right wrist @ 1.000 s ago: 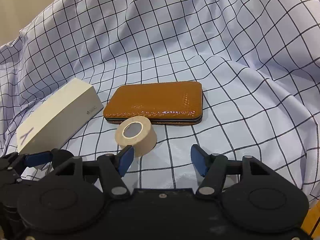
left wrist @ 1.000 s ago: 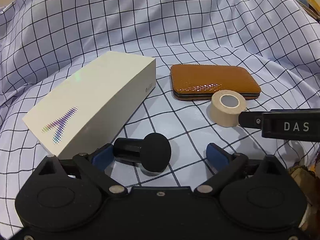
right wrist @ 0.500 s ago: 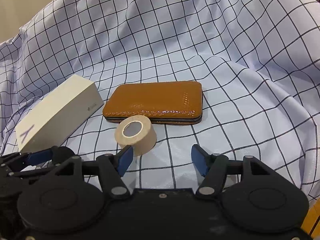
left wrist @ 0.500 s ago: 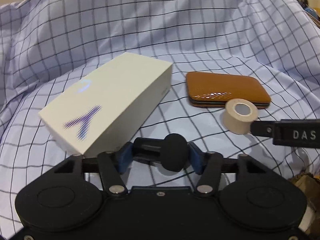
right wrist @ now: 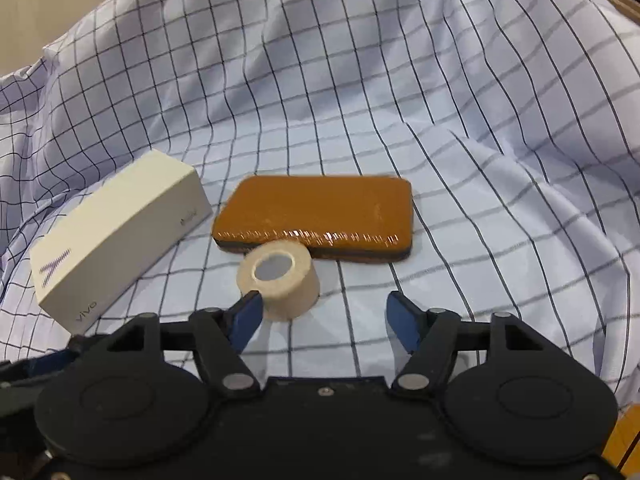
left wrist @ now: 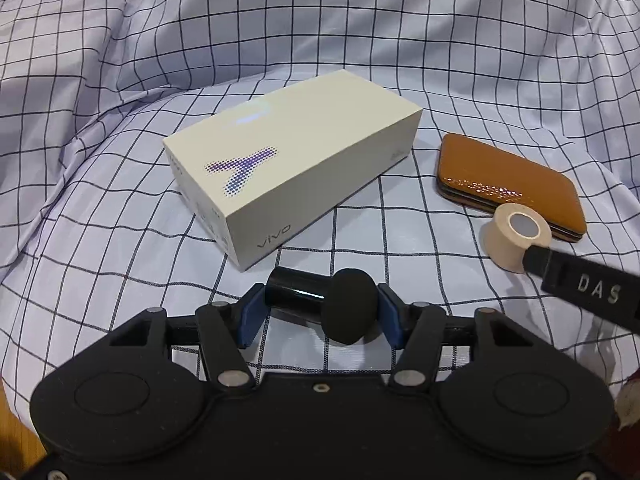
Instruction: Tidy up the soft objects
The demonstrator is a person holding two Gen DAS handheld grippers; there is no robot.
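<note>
My left gripper [left wrist: 320,314] is shut on a small black microphone [left wrist: 320,300] with a foam head, its blue pads pressing both ends just above the checked cloth [left wrist: 120,240]. In front of it lies a white phone box [left wrist: 292,160]. My right gripper [right wrist: 326,316] has its jaws opening. A beige tape roll [right wrist: 280,280] stands at its left fingertip, not pressed by either pad. Behind the roll lies a brown leather case [right wrist: 320,216]. The right gripper's finger [left wrist: 580,288] shows in the left wrist view beside the tape roll [left wrist: 516,236].
A rumpled blue-and-white checked cloth [right wrist: 480,160] covers the whole surface and rises in folds at the back and sides. The white box [right wrist: 116,236] lies left of the brown case [left wrist: 508,184]. Bare cloth lies to the right of the case.
My left gripper closed on the black microphone and rolled, so the box now looks turned. The right jaws spread a little wider near the tape roll.
</note>
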